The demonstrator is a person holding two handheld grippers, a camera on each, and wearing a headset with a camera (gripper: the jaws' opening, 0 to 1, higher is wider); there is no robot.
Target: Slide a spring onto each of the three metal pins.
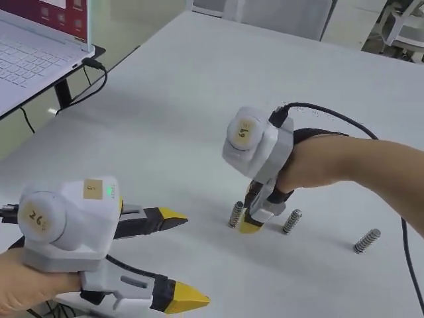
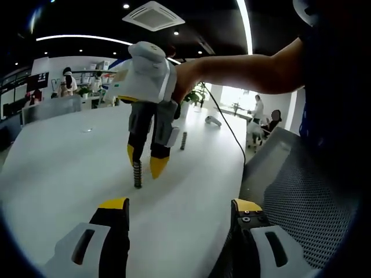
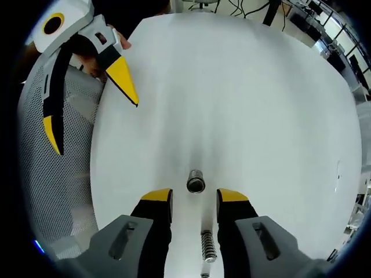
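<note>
One spring (image 1: 236,214) stands just left of the right gripper (image 1: 252,224) on the table (image 1: 165,119), a second spring (image 1: 291,221) just right, a third spring (image 1: 366,240) farther right. The left gripper (image 1: 189,258) is front left, a laptop (image 1: 33,46) behind it.

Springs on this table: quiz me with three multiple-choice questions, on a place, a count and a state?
1. Where is the right gripper? A over the springs, tips down; B raised high, tips up; C lying on its side.
2. How many springs show in the head view? A one; B three; C six.
3. The left gripper is: A shut tight; B shut on a spring; C open, empty.
Answers: A, yellow tips point down among them; B, two stand by those tips, a third spring lies aside; C, a wide gap, nothing between.
</note>
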